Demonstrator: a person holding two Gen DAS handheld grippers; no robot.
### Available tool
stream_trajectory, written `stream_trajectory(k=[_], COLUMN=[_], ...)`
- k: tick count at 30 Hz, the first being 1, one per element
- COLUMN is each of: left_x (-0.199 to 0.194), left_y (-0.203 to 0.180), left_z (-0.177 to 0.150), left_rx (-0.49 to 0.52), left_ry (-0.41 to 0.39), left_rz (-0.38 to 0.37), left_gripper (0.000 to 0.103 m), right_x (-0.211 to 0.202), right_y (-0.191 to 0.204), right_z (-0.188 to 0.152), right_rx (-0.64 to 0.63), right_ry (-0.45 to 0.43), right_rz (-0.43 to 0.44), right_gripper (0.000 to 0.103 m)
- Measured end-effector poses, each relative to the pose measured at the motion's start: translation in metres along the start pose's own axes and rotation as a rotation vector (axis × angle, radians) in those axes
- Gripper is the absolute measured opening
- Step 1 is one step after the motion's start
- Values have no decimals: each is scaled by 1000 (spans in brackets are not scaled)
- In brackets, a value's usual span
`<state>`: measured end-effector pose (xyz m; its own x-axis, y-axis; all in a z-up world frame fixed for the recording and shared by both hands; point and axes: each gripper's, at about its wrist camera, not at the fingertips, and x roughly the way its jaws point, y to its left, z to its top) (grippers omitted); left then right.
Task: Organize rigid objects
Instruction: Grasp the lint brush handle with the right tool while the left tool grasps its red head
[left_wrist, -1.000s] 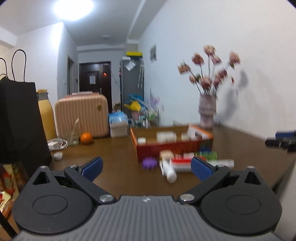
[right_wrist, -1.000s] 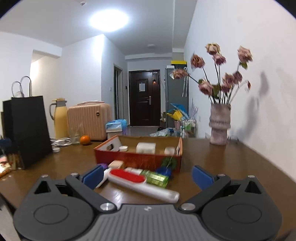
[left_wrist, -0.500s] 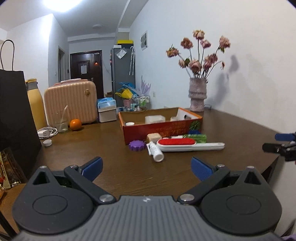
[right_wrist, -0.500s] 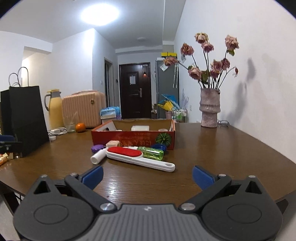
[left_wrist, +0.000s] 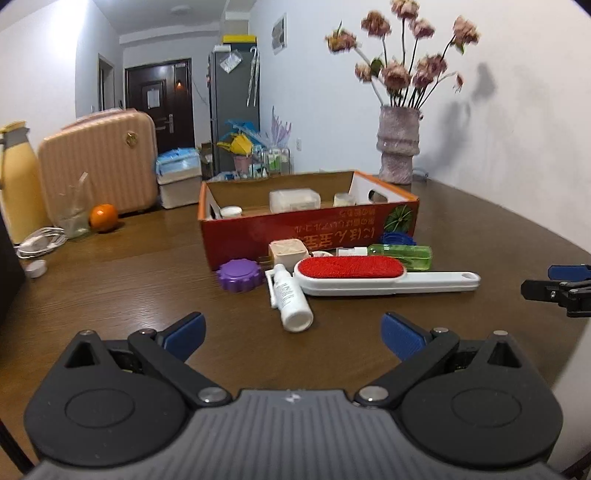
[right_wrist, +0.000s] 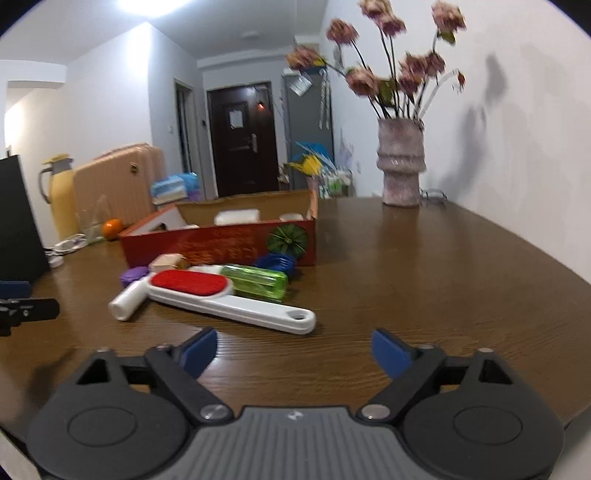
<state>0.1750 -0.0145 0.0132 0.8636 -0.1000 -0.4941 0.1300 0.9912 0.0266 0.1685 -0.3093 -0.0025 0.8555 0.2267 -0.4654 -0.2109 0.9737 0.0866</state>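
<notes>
Both grippers empty, fingers apart: left gripper (left_wrist: 291, 330), right gripper (right_wrist: 293, 350); red box (left_wrist: 306, 229) on tabletop (left_wrist: 147, 295) is the landmark; lint brush (left_wrist: 369, 275), white bottle (left_wrist: 291, 301), purple lid (left_wrist: 239, 275), green bottle (left_wrist: 404, 254) lie just in front of it; blue item (right_wrist: 277, 263) against its front, mostly hidden; contents inside box partly hidden by its wall.
</notes>
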Motion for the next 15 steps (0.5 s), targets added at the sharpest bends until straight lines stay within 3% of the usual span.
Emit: stream_trajectory(k=[2, 4, 5, 7, 12, 15], left_x=[21, 37, 44, 57, 84, 94], left_y=[-4, -9, -12, -16, -29, -32], left_z=[5, 11, 15, 21, 30, 34], left_rx=[-4, -2, -12, -36, -32, -39], left_ry=[19, 40, 52, 70, 86, 93], left_rz=[12, 27, 3, -58, -62, -64], left_gripper=[97, 70, 65, 65, 65, 68], right_x=[16, 32, 40, 53, 84, 102], right_y=[-7, -14, -17, -23, -29, -29], right_z=[5, 10, 12, 16, 25, 26], right_rx=[15, 26, 32, 45, 58, 28], right_ry=[24, 38, 44, 50, 81, 126], right_rz=[-10, -16, -20, -17, 10, 4], right_gripper=[76, 72, 71, 63, 56, 39])
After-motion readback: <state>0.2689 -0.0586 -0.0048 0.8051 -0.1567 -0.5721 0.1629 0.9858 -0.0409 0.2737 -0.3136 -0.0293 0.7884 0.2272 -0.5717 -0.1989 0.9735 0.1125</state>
